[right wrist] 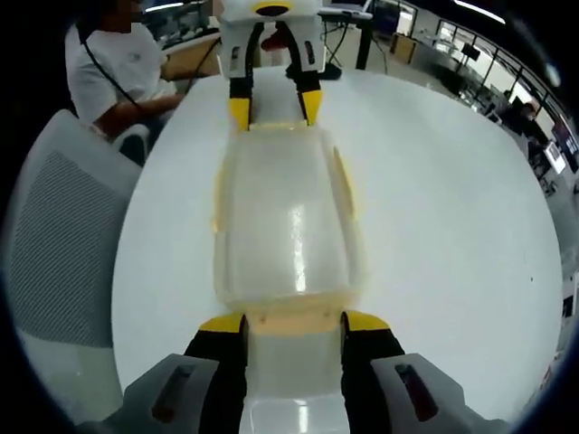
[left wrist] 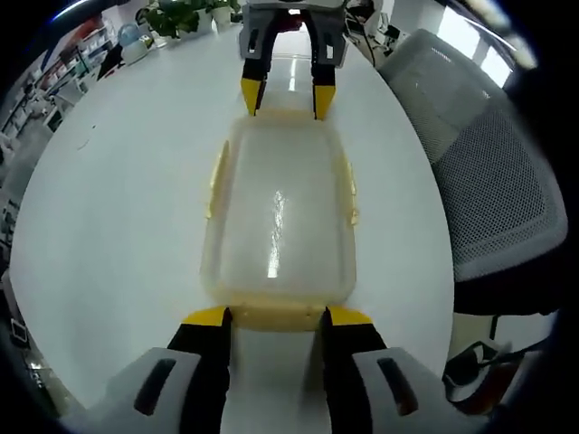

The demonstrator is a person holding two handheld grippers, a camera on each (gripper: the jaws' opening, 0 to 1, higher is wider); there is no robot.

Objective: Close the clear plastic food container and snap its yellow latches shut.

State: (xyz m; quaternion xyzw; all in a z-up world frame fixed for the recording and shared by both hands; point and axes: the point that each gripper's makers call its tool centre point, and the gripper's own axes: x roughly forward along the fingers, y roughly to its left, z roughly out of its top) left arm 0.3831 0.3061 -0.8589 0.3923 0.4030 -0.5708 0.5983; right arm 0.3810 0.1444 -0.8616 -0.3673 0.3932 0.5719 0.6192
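Container (left wrist: pixel 279 221) lies lidded between both grippers, each one's parted fingers (left wrist: pixel 206 318) touching an end

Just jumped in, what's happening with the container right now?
The clear container lies lid-down-closed on the white table, with a gripper at each short end. The left gripper sits with its jaws open at the near end latch, and the right gripper does the same at the opposite end. The yellow side latches look flared out, not yet snapped.

1 clear container (left wrist: pixel 279 221), 4 yellow latches (left wrist: pixel 217 176), 2 grippers (left wrist: pixel 271 318), 1 table (left wrist: pixel 118 208), 1 mesh chair (left wrist: pixel 493 172)
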